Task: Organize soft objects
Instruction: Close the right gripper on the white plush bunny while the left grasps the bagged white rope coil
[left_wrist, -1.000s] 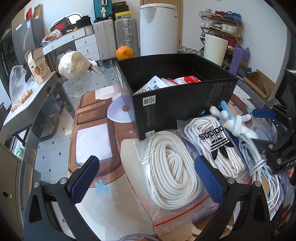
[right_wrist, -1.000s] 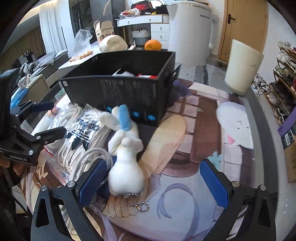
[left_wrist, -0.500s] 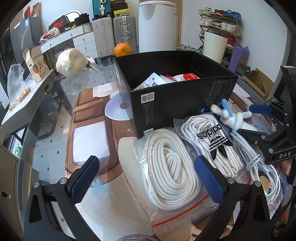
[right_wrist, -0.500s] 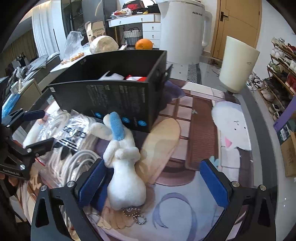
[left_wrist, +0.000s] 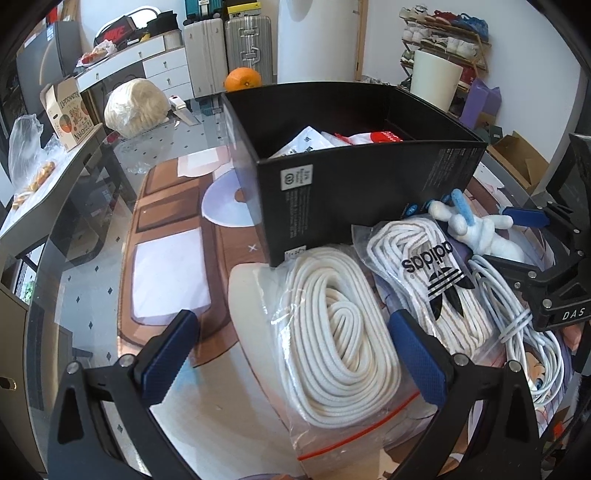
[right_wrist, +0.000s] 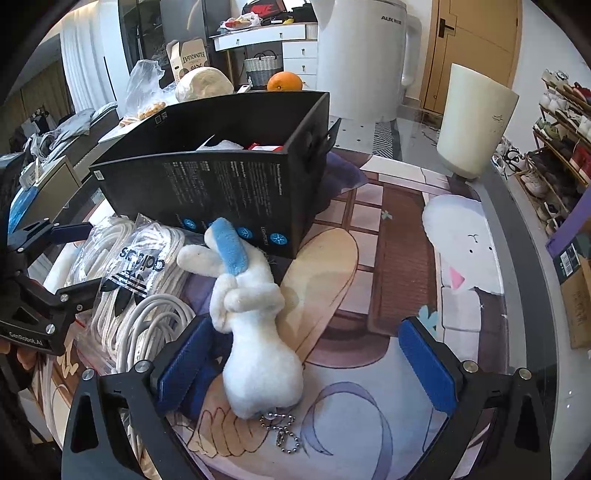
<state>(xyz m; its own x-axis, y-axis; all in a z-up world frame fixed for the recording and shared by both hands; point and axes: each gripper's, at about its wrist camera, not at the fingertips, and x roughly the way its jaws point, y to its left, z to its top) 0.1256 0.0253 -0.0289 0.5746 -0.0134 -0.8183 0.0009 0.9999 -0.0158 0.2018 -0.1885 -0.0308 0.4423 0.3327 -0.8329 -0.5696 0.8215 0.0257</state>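
Observation:
A white plush rabbit with a blue ear (right_wrist: 251, 325) lies on the printed mat in front of the black box (right_wrist: 236, 184). My right gripper (right_wrist: 303, 365) is open around its lower body, left pad beside it. In the left wrist view the rabbit (left_wrist: 476, 229) lies at the right. My left gripper (left_wrist: 291, 354) is open over a bagged coil of white rope (left_wrist: 332, 332). An adidas bag of laces (left_wrist: 428, 280) and a white cable (left_wrist: 524, 332) lie beside it. The box (left_wrist: 369, 192) holds white and red packets.
The glass table edge (right_wrist: 517, 258) curves at the right, with a cream bin (right_wrist: 472, 122) beyond. An orange (left_wrist: 243, 79) and a bagged pale bundle (left_wrist: 136, 107) sit behind the box. A keychain (right_wrist: 280, 428) hangs from the rabbit.
Both grippers have drawn slightly closer to the objects. The right gripper now sits lower around the rabbit. Both stay open and nothing was grasped.

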